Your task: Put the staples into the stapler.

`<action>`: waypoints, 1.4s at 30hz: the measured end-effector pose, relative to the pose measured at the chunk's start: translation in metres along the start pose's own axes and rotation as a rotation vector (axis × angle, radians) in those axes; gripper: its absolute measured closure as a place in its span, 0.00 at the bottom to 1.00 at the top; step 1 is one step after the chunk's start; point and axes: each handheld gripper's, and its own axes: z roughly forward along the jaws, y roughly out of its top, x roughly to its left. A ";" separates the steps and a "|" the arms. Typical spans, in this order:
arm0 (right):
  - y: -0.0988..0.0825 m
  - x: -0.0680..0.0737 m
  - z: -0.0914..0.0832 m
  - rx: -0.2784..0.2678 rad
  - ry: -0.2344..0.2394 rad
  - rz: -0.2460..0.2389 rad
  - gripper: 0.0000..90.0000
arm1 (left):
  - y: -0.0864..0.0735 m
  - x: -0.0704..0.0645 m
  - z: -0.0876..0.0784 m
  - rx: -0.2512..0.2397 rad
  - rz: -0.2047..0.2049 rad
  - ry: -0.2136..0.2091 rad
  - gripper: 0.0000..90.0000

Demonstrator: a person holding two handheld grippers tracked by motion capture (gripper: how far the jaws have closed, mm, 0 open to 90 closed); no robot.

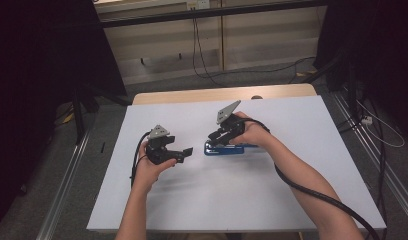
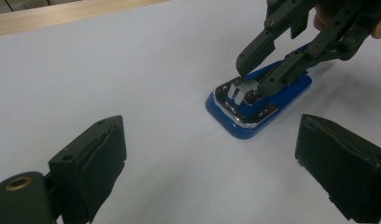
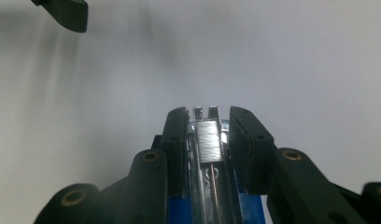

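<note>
A white table (image 1: 202, 195) spans the middle of the high view. At its centre lies a blue stapler (image 1: 227, 149), opened, metal staple channel (image 3: 206, 140) bare. The right gripper (image 1: 218, 134) straddles that channel, jaws narrowly apart alongside it. Lower left of the stapler, the left gripper (image 1: 184, 151) hangs wide open, holding nothing.

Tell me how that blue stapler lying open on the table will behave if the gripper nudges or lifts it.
The blue stapler has a flat, broad base, so it probably slides on the smooth white table rather than tipping. Its metal staple channel looks rigid but slick between the right gripper pads, so it may slip.
</note>
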 end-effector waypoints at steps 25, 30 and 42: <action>-0.031 0.018 -0.057 -0.077 -0.208 0.199 0.20 | 0.002 -0.005 0.010 -0.009 0.006 -0.023 0.10; -0.037 0.024 -0.065 -0.085 -0.238 0.213 0.16 | 0.001 -0.007 0.013 0.004 0.014 -0.027 0.10; -0.056 0.048 -0.093 -0.072 -0.363 0.236 0.13 | 0.001 -0.011 0.016 0.015 0.020 -0.023 0.10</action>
